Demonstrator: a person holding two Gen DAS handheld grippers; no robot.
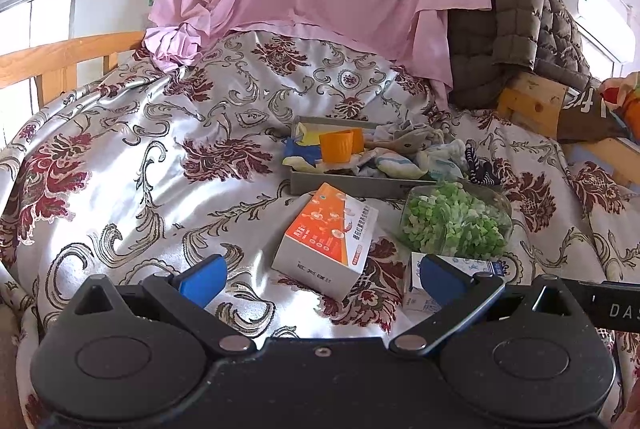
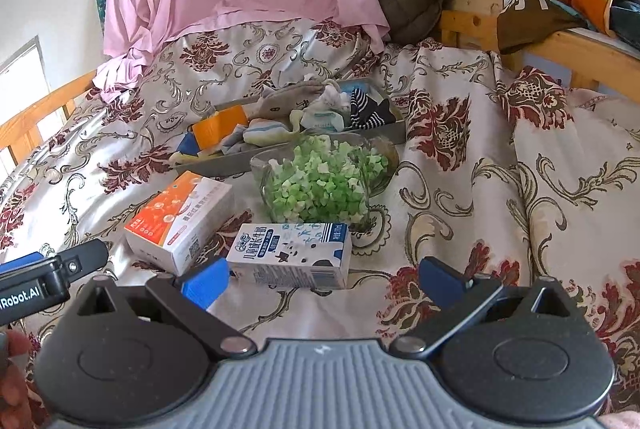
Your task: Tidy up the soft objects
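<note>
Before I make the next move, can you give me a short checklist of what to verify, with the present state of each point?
1. Left tongs open and empty: ok.
2. Right tongs open and empty: ok.
3. Tray within view of both cameras: ok.
4. Room in the tray for more: not ok, socks and orange cups crowd it.
5. Path to the tray free: not ok, orange box, milk carton and jar lie before it.
6. Soft objects still outside the tray: cannot tell.
</note>
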